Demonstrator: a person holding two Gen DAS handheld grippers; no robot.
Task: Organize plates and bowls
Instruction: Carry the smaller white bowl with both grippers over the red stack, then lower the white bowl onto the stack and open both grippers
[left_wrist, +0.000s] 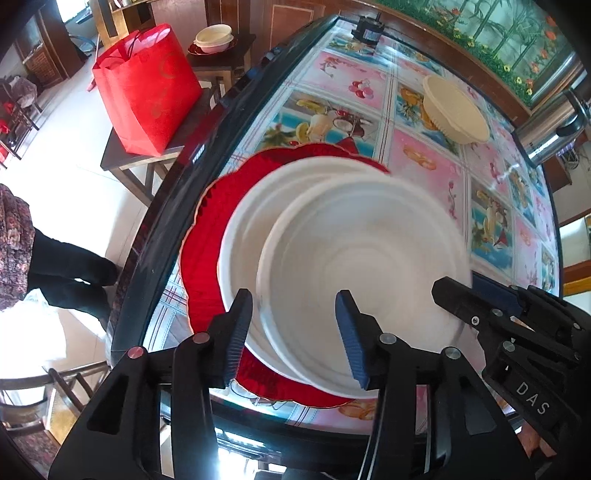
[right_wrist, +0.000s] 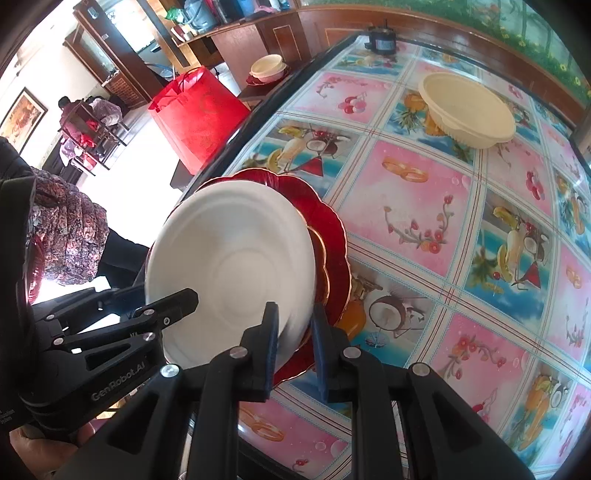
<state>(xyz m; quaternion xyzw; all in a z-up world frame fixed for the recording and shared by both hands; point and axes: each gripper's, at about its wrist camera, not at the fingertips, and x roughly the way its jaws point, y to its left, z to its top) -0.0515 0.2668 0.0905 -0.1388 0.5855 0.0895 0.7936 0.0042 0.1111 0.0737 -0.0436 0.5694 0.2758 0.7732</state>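
The left gripper (left_wrist: 293, 334) stands parted over the white round bowl (left_wrist: 362, 258); the right gripper (right_wrist: 293, 349) straddles its rim, narrowly apart, above the red scalloped plate (right_wrist: 332, 236).

table (right_wrist: 406, 206) bare between red plate (right_wrist: 332, 236) and cream bowl (right_wrist: 469, 107).

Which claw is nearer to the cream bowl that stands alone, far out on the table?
Neither is clearly nearer. The left claw and the right claw both stand open at the white bowl on the red plate, far from the cream bowl.
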